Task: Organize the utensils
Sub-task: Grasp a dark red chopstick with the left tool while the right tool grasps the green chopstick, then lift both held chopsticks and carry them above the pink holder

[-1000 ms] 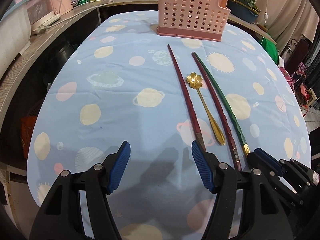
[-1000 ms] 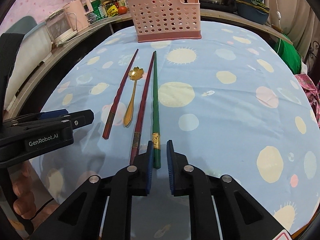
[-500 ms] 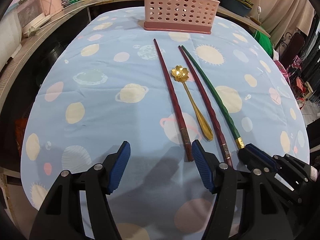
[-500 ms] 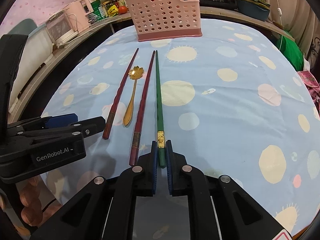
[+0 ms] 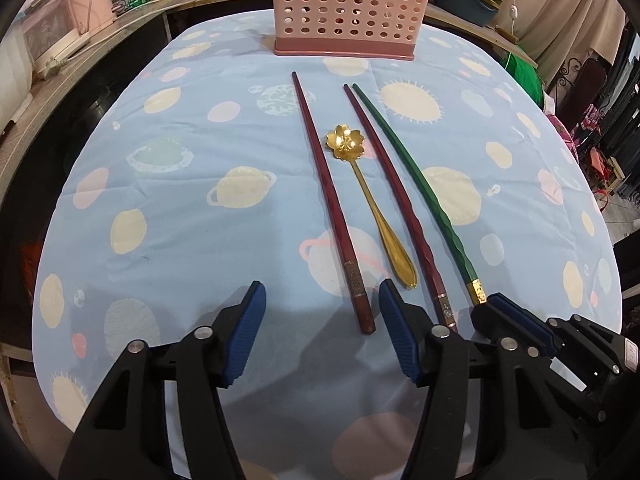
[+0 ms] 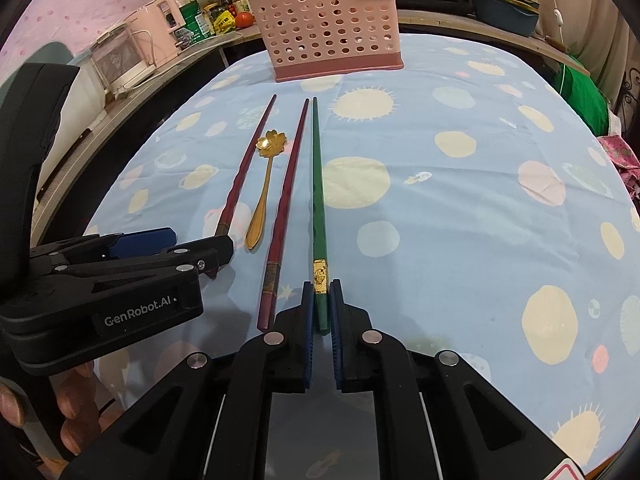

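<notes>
Right tool (image 6: 321, 312) — pads pressed on the butt end of the green chopstick (image 6: 318, 208), which lies flat on the worktop (image 6: 460, 208), tip toward the basket (image 6: 328, 28).

Left tool (image 5: 320, 332) — jaws about half apart and closing; the butt of the left red chopstick (image 5: 332, 208) sits between the pads, nearer the right one, not yet pressed.

Items on the cloth, from the held piece outward:
- green chopstick, rightmost of the row, gold band near its butt;
- second red chopstick (image 5: 394, 200), just beside the green, tips almost touching at the far end;
- gold spoon (image 5: 370, 204), flower-shaped bowl toward the basket, lying between the two red sticks;
- left red chopstick, apart from the spoon.

Basket — pink, perforated, upright at the far edge of the cloth, well apart from the row. No utensils can be made out inside it.

Progress, as judged: nothing filed yet — all four pieces lie on the worktop. One grip made, one forming. Left to do: lift, carry each piece to the basket, drop it in upright; spoon and second red stick untouched.

Surround: cluttered counter behind with appliances, bottles, pots.
</notes>
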`<action>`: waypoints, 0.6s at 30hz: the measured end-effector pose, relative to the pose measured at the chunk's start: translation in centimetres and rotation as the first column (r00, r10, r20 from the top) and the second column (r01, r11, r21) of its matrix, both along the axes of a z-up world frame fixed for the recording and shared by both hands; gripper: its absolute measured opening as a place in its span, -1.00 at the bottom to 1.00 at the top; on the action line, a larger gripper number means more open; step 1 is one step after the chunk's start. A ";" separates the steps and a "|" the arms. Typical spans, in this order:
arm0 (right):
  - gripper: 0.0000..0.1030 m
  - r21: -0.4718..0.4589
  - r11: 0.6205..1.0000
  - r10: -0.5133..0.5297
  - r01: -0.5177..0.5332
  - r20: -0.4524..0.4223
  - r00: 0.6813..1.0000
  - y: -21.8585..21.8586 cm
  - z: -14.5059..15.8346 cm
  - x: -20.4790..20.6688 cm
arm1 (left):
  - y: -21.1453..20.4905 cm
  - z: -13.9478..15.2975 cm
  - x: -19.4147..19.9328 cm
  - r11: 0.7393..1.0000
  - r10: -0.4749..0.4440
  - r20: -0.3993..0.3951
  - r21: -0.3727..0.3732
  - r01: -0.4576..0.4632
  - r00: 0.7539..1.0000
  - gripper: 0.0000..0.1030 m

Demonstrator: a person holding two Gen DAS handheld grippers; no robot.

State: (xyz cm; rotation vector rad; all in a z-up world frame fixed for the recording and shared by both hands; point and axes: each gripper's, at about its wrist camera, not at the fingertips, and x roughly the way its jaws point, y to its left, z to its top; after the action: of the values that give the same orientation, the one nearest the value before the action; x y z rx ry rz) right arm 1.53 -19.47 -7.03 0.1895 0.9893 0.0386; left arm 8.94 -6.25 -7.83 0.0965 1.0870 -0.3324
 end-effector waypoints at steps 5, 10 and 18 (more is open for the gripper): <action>-0.84 0.000 1.000 0.000 0.000 0.000 1.000 0.0 0.0 0.0 | 0.0 0.1 0.0 1.000 -0.008 0.008 0.001 0.008 1.000 -0.65; -0.84 0.000 1.000 -0.001 0.001 0.000 1.000 -0.1 0.0 -0.1 | 0.2 0.1 -0.1 1.000 -0.018 -0.007 -0.014 0.018 1.000 -0.86; -0.84 0.014 1.000 -0.027 0.026 0.037 0.999 -0.9 1.8 -0.6 | 0.6 1.4 -0.6 1.000 -0.016 0.004 -0.007 0.016 1.000 -0.86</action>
State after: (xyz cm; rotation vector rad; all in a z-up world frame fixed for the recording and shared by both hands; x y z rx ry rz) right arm 0.91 -20.40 -5.26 0.2136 0.9495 0.0242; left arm 8.33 -5.62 -6.42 0.1000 1.0817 -0.3505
